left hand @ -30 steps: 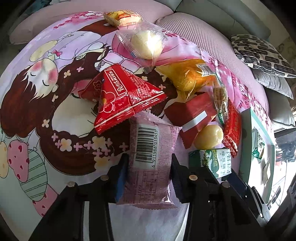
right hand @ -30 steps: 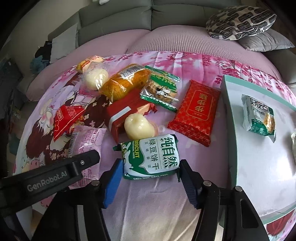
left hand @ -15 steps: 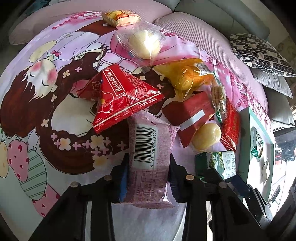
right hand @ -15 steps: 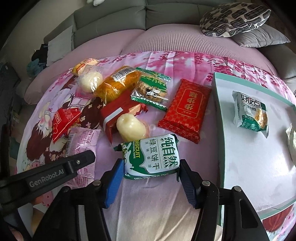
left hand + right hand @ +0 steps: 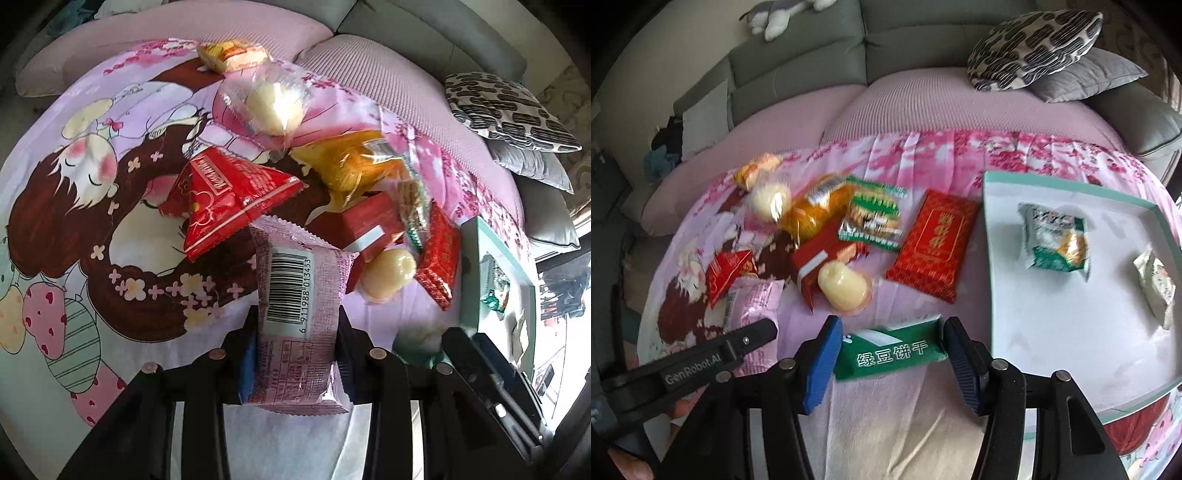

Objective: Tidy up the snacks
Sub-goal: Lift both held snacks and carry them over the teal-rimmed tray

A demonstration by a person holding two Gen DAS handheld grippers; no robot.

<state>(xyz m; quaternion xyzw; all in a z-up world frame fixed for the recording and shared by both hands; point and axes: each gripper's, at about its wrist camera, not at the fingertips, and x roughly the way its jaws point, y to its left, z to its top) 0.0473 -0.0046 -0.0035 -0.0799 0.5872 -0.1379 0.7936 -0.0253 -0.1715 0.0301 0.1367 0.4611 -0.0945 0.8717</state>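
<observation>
Left claw (image 5: 295, 354) clamps the pink packet (image 5: 299, 325); right claw (image 5: 890, 365) grips the green biscuit pack (image 5: 890, 354); lift both clear, carry level, release flat inside the tray (image 5: 1004, 295).

A grey sofa (image 5: 798, 62) runs along the back, its seat under a ribbed pink cover (image 5: 923, 99). On it lies a cartoon-print pink sheet (image 5: 122, 177). At the right end, a black-and-white patterned cushion (image 5: 1034, 44) rests on a plain grey cushion (image 5: 1089, 77). A grey-and-white plush toy (image 5: 779, 16) sits on the backrest. Daylight fills the room.
</observation>
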